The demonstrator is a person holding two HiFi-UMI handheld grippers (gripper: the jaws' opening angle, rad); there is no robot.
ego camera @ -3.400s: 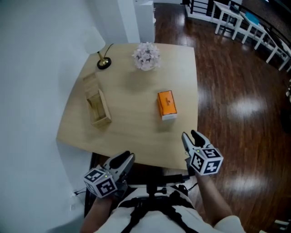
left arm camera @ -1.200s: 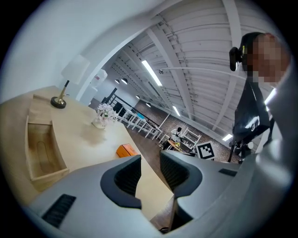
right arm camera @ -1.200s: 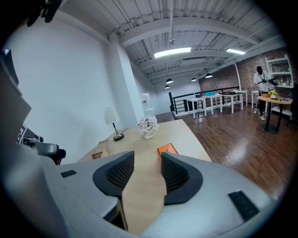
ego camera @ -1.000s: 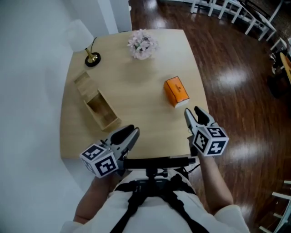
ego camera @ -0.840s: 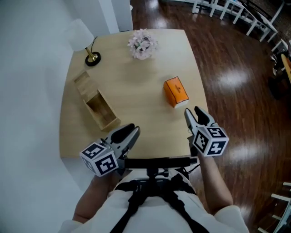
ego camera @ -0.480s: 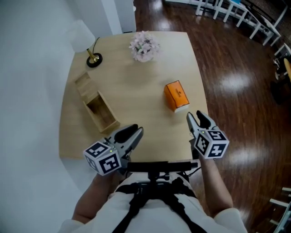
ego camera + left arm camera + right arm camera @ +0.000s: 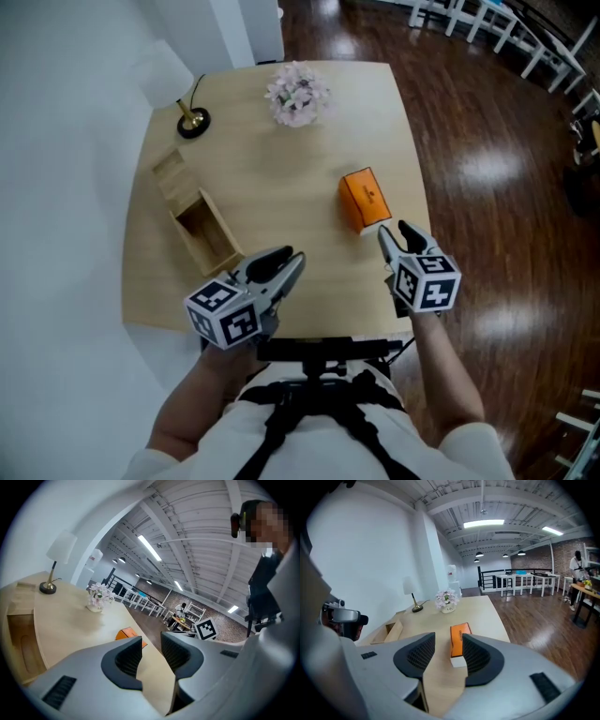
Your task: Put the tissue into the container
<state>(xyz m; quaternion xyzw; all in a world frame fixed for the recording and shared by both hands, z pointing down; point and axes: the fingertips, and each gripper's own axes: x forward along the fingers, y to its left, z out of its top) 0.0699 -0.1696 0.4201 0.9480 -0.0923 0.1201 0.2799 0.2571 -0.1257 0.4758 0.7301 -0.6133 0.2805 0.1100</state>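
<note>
Hovering over the near edge of the pale wooden tabletop [image 7: 281, 159], the left tool [image 7: 284, 266] and the right tool [image 7: 396, 239] are each held in one of the person's hands. The left gripper view shows the left tool [image 7: 151, 648] with its grey ribbed jaws spread a little, and only bare tabletop shows in the gap. The right gripper view shows the right tool [image 7: 449, 656] spread in the same way and gripping nothing. The orange rectangular tissue box [image 7: 459, 639] lies on the tabletop beyond its jaws, white end face toward the camera.

From the head view the orange rectangular tissue box [image 7: 366, 199] rests flat on the right half of the tabletop, near the right edge. It is just ahead of the right tool and not touching it. The open light-wood rectangular container [image 7: 202, 225] sits on the left side, well apart from the tissue box and near the left tool. At the far end stand a pot of pale pink flowers [image 7: 298, 94] and a brass-based lamp with a white shade [image 7: 190, 120].
</note>
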